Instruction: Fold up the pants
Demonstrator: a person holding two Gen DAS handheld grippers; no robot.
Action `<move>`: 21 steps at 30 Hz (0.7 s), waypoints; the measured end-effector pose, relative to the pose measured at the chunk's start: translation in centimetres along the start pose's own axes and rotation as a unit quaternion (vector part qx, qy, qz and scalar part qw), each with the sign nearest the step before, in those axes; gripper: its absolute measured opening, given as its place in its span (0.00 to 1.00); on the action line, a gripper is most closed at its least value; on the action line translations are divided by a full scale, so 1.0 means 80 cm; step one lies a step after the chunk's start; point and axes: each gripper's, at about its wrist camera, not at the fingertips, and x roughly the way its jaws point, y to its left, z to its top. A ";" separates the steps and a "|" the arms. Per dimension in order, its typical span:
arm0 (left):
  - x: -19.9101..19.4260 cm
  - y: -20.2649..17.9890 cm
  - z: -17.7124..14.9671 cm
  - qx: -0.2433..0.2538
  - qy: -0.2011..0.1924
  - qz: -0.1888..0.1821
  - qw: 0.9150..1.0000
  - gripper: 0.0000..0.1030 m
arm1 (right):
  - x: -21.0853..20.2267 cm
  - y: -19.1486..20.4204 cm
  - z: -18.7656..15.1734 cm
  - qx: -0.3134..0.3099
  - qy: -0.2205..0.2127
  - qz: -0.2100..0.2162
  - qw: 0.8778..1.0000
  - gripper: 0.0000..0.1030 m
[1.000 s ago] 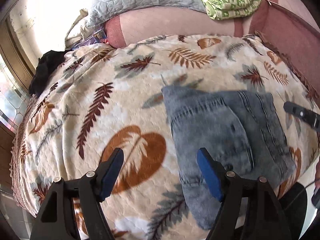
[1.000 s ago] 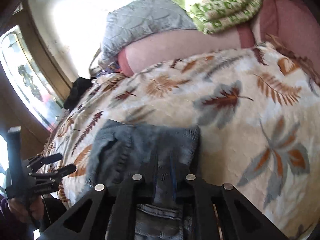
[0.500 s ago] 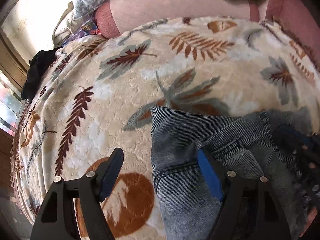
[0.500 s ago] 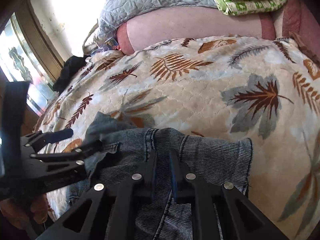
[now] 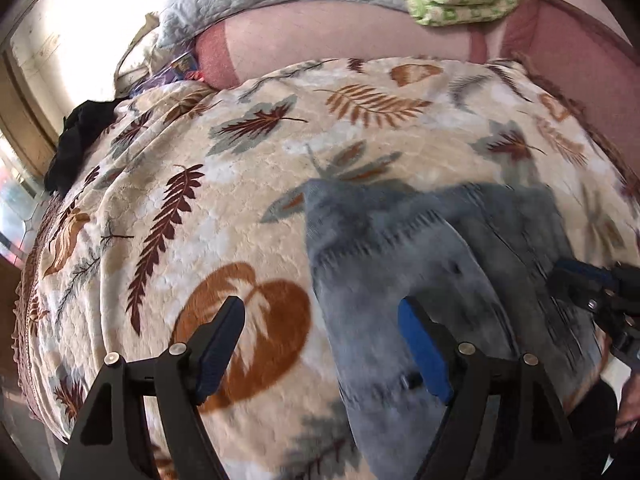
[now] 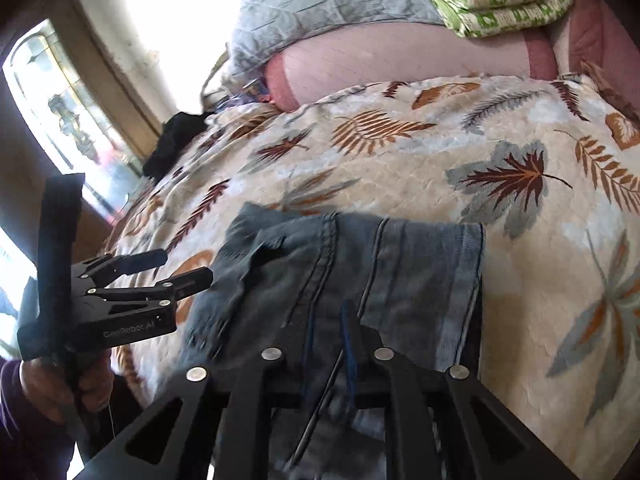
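The pants point(image 6: 360, 264), a pair of grey-blue jeans, lie as a compact folded bundle on the near part of the bed point(image 5: 200, 184), on its leaf-patterned blanket, with a hem edge and seams facing the far side in the right wrist view. A second earlier the right tongs point(image 6: 326, 332) were pinched almost closed on the denim; now their jaws are opening, a narrow gap showing between the 2 blue pads, and the cloth under them lies flat on the bundle rather than lifted, so the layer they carried looks set down. Whether the pads still touch the fabric cannot be told. The left tongs point(image 5: 320, 352) stand wide and hold nothing, as they did a second ago: 1 pad hangs over the blanket and the other over the left edge of the jeans. Across the last second the left view swung closer to the denim and then back out again. Taken together, this reads as the release at the end of a fold, with the bundle already short and squared. The likely remainder is either 1 more fold or a smoothing of the rumpled left corner point(image 6: 256, 240), which sits slightly raised.
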 end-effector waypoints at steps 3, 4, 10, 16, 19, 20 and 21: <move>-0.019 -0.018 -0.029 0.018 -0.003 -0.022 1.000 0.78 | -0.013 0.005 -0.022 -0.003 0.013 -0.002 1.000 0.38; -0.020 -0.026 -0.039 0.026 0.003 -0.029 0.999 0.78 | -0.015 0.007 -0.029 -0.002 0.019 -0.001 1.000 0.38; -0.004 -0.047 -0.084 0.043 0.011 -0.002 0.999 0.77 | -0.010 -0.001 -0.086 0.005 0.052 -0.037 0.998 0.40; 0.012 -0.041 -0.086 0.018 0.017 -0.004 1.000 0.82 | -0.008 0.006 -0.101 -0.013 0.033 -0.066 0.997 0.40; 0.006 -0.027 -0.080 -0.016 0.035 -0.026 0.999 0.82 | -0.010 0.009 -0.099 -0.015 0.030 -0.068 0.997 0.40; 0.000 -0.023 -0.080 -0.024 0.035 -0.028 0.999 0.82 | -0.015 0.007 -0.097 -0.007 0.029 -0.060 0.998 0.40; -0.008 -0.020 -0.081 -0.028 0.032 -0.025 0.999 0.82 | -0.020 0.003 -0.095 0.006 0.031 -0.049 0.998 0.40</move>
